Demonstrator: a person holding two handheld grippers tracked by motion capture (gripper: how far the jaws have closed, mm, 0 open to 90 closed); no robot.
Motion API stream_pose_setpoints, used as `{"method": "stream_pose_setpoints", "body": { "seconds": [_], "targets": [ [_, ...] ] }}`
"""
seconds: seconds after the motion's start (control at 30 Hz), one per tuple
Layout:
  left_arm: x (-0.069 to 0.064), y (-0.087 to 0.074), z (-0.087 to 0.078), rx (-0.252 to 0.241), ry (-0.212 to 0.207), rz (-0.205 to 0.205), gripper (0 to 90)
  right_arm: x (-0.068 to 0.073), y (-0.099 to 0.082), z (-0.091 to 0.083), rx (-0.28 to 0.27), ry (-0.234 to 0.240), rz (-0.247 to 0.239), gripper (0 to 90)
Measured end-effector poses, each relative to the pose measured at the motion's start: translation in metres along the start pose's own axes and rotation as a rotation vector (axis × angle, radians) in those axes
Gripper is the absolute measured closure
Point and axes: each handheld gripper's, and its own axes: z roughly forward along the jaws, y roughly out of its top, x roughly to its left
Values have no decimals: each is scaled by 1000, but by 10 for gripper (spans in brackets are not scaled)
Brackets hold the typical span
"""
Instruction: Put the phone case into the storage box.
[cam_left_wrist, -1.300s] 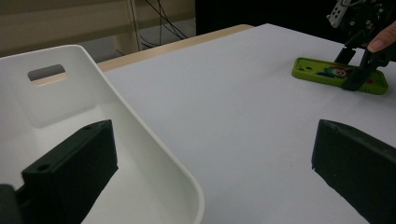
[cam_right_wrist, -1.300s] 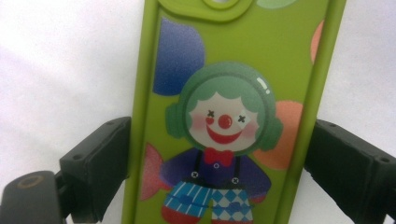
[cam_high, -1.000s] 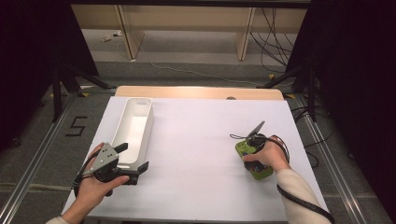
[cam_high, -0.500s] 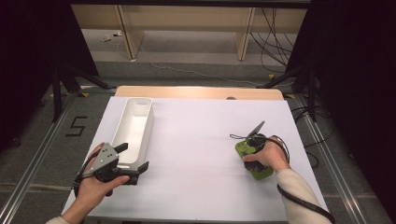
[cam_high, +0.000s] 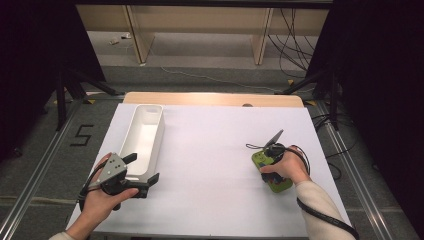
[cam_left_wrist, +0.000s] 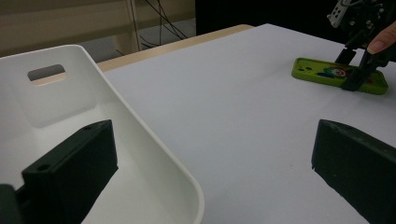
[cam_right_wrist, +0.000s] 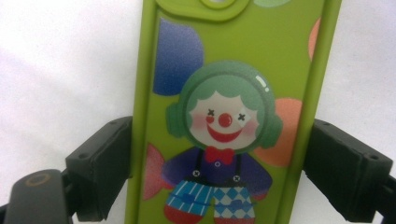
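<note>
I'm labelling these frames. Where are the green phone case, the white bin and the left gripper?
green phone case (cam_right_wrist: 233, 70): right gripper view, printed back.
white bin (cam_high: 142, 135): high view, inner floor.
left gripper (cam_high: 141, 168): high view, between its fingertips.

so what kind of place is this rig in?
Looks like a lab or workshop recording bay, not a home: a white-covered table between dark curtains, loose cables on bare floor, and a taped number 5 marking the station.

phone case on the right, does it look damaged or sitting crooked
Nothing stands out. The green phone case lies flat on the white table, its clown print unbroken, with the right tool straddling its long sides. Whether the jaws touch it is unclear.
</note>
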Motion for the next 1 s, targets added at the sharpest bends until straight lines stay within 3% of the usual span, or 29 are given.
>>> {"method": "stream_pose_setpoints", "body": {
  "seconds": [0.7,1.0],
  "targets": [
    [0,0,0,-2,3,-2,0,0,0,-2,-15,2,-1,153],
    [0,0,0,-3,4,-2,0,4,0,-17,-59,-15,-1,157]
  ]
}}
